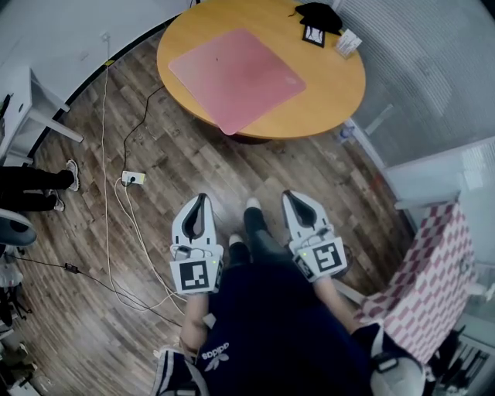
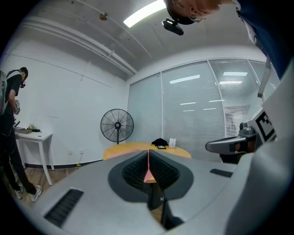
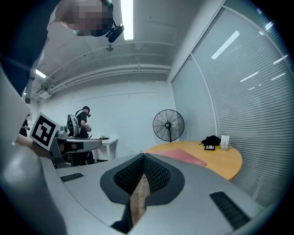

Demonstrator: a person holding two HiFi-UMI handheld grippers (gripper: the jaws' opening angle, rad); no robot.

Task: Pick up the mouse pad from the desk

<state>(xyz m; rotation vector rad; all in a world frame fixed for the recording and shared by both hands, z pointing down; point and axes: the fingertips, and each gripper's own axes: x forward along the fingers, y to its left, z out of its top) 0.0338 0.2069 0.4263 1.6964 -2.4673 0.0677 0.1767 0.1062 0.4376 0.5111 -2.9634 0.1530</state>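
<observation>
A round desk (image 1: 340, 93) is standing at the far side, with the pink pad (image 1: 236, 77) lying flat on it, one corner reaching the near edge. The left gripper (image 1: 199, 203) and right gripper (image 1: 293, 198) are hanging well short, jaws together and empty. The pad is looking thin, light and floppy, so that near corner is probably the best pinch.

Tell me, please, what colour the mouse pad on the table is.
The mouse pad is pink; the head view shows it best.

An office meeting room: glass walls (image 2: 193, 105) with blinds, ceiling strip lights (image 2: 143, 13), a round wooden tabletop (image 1: 332, 97), a standing fan (image 2: 117, 125), a white side table (image 2: 32, 134) and wood-look floor (image 1: 193, 166).
</observation>
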